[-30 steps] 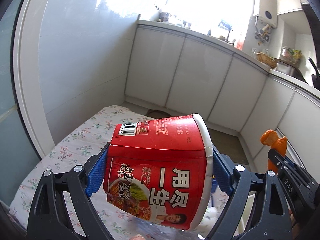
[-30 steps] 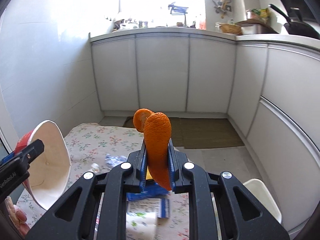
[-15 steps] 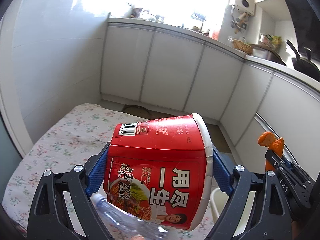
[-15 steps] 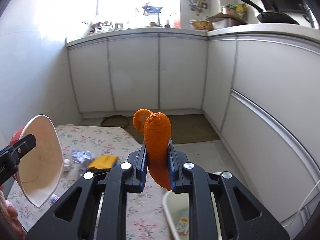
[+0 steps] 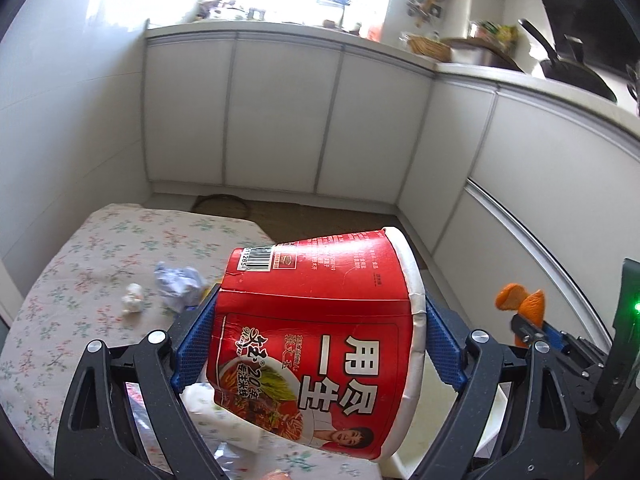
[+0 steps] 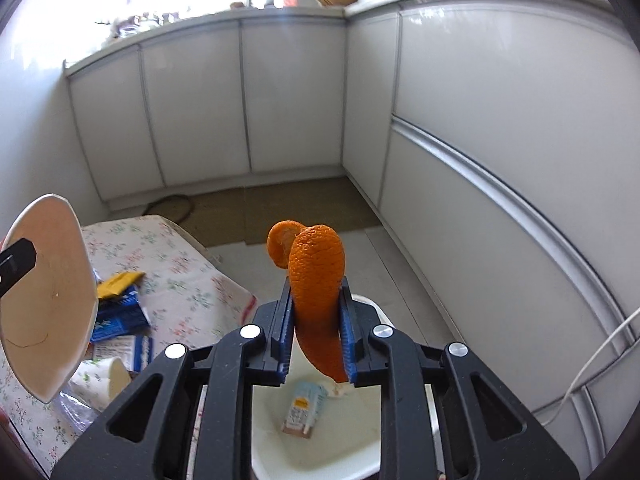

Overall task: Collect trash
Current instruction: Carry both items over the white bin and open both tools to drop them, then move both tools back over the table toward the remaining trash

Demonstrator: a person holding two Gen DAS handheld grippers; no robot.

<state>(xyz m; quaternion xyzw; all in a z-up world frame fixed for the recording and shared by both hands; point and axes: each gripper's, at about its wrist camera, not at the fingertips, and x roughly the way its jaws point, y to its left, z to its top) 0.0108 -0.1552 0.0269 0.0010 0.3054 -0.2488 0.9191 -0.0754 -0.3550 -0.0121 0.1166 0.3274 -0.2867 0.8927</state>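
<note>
My left gripper [image 5: 320, 344] is shut on a red instant-noodle cup [image 5: 316, 344], held on its side above the table's right edge. The cup's white open mouth [image 6: 44, 300] shows at the left of the right wrist view. My right gripper [image 6: 316, 340] is shut on a curled orange peel [image 6: 316, 288] and holds it over a white bin [image 6: 320, 440] on the floor beside the table. The peel also shows in the left wrist view [image 5: 528, 304]. A small carton [image 6: 300, 412] lies inside the bin.
The floral-cloth table [image 5: 80, 280] holds crumpled paper [image 5: 176, 284], a white wad [image 5: 132, 300], a yellow wrapper [image 6: 118, 282], blue-and-white packets [image 6: 120, 320] and a paper cup [image 6: 104, 380]. White cabinets [image 6: 480, 160] line the far and right sides. A brown mat [image 6: 280, 208] lies on the floor.
Both grippers have swung right and tilted down, each keeping its load. The white bin has come fully under the right gripper, and more table trash shows in both views.
</note>
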